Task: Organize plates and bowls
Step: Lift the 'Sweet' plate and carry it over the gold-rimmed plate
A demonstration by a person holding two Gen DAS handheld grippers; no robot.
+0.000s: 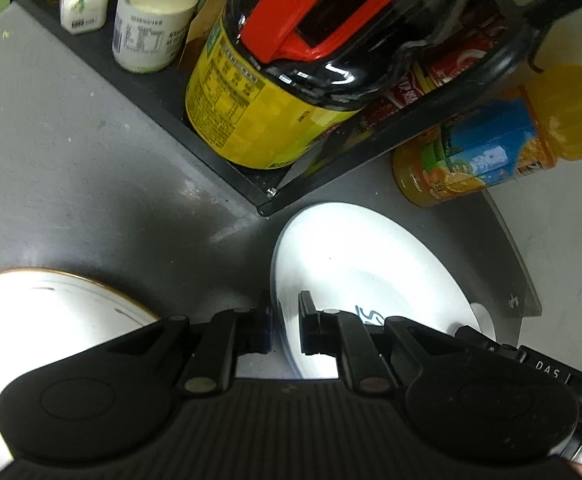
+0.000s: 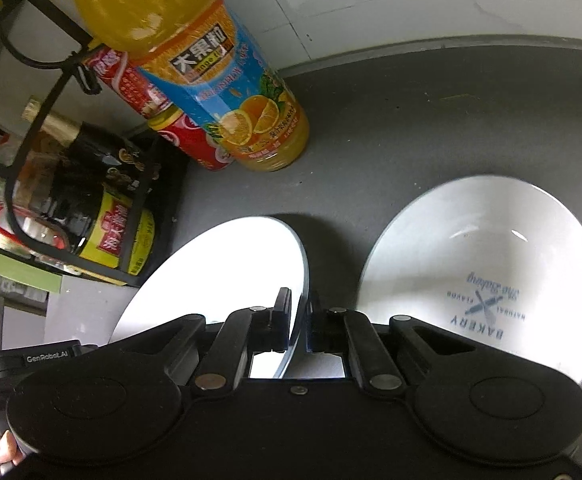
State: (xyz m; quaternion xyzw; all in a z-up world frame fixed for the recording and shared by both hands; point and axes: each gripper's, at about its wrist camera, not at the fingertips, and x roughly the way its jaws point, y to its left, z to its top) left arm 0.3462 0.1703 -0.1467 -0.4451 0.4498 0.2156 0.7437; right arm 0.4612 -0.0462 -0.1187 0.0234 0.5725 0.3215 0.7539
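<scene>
Both grippers hold the same white plate by opposite rims. In the left wrist view my left gripper [image 1: 285,326] is shut on the left rim of the white plate [image 1: 363,264], which has blue writing on it. In the right wrist view my right gripper [image 2: 299,320] is shut on the right rim of that plate [image 2: 227,272]. A white bowl [image 2: 487,264] with blue "BAKERY" print sits on the grey counter just right of my right gripper. A gold-rimmed white plate [image 1: 51,308] lies at the lower left of the left wrist view.
A black wire rack [image 1: 227,168] holds a dark sauce jug with a yellow label [image 1: 259,120], milk bottles [image 1: 151,24] and a red can [image 2: 195,140]. An orange juice bottle [image 2: 231,100] stands beside the rack near the white wall. The other gripper's body [image 1: 551,368] shows at lower right.
</scene>
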